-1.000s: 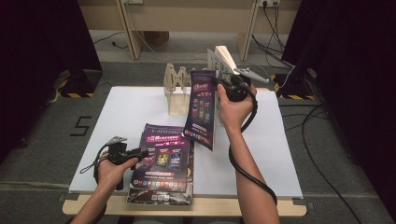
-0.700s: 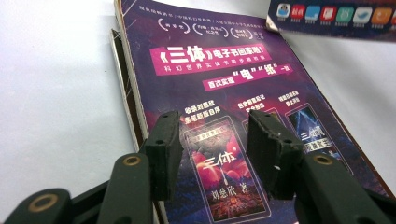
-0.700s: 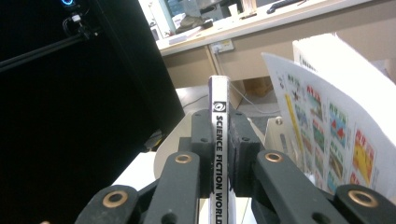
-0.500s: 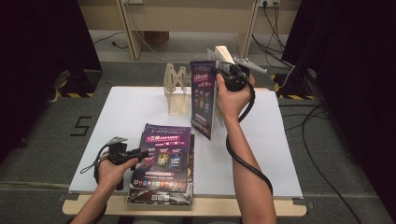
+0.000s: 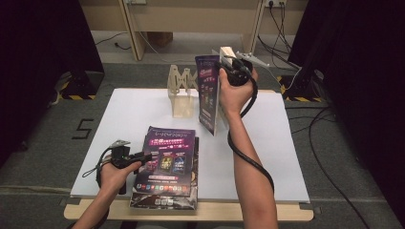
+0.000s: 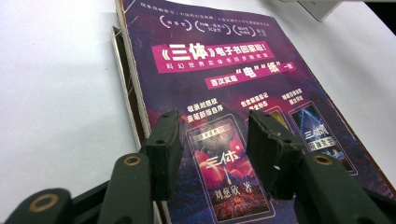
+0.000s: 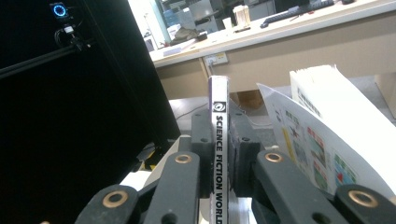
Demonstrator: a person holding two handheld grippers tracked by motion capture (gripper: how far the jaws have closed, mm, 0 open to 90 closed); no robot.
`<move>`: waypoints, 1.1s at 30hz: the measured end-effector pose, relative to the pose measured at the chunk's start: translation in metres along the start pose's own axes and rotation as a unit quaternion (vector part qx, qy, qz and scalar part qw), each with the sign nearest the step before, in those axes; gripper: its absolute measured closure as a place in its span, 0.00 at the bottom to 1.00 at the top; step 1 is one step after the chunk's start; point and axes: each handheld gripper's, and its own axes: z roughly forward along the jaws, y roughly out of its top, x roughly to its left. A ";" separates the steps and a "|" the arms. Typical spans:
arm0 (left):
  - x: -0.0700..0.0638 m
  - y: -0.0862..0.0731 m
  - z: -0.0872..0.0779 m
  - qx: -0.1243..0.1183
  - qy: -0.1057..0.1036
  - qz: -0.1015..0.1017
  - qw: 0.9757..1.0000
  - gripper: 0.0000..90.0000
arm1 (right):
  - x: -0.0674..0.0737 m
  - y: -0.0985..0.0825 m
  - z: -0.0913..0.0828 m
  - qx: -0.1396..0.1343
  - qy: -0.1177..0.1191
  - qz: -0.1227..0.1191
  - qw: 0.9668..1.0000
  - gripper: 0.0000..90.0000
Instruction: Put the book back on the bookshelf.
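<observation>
Left claw (image 5: 143, 155), black plastic, sits at about 7 o'clock on the flat white matte counter (image 5: 267, 157). Its two ribbed black pads (image 6: 163, 149) stand apart with nothing pinched; in the left gripper view they hover just over the cover. Under them lies a short stack of glossy purple magazines (image 5: 167, 167), rectangular, flat on the counter at 6 o'clock. The top cover is slick and shiny with pink banners, white print and three small picture panels; the edges of the ones below are stepped out at its left side.

At 12 o'clock stands a pale wooden slotted rack (image 5: 183, 95), zigzag top, smooth boxy base.

Just right of it, at about 1 o'clock, right claw (image 5: 224, 67) is clamped on the spine of an upright glossy purple magazine (image 5: 208, 95), lifted off the counter and hanging edge-down. In the right gripper view the thin white spine (image 7: 218, 154) reads "SCIENCE FICTION WORLD" and is squeezed between both pads; loose white printed pages (image 7: 322, 140) fan out, curved, at its right. Thick black cable (image 5: 248, 157) loops down along the forearm.
</observation>
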 end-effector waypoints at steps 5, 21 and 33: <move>0.001 0.001 -0.001 -0.001 0.001 0.001 1.000 0.60 | 0.002 0.004 0.007 -0.010 -0.002 0.002 1.000 0.93; 0.005 0.000 -0.001 -0.002 0.000 -0.002 1.000 0.60 | 0.000 -0.021 0.007 -0.030 -0.036 -0.044 0.998 0.92; 0.002 -0.001 -0.001 0.000 0.004 0.000 1.000 0.60 | 0.005 -0.050 -0.046 -0.018 -0.034 -0.091 0.995 0.91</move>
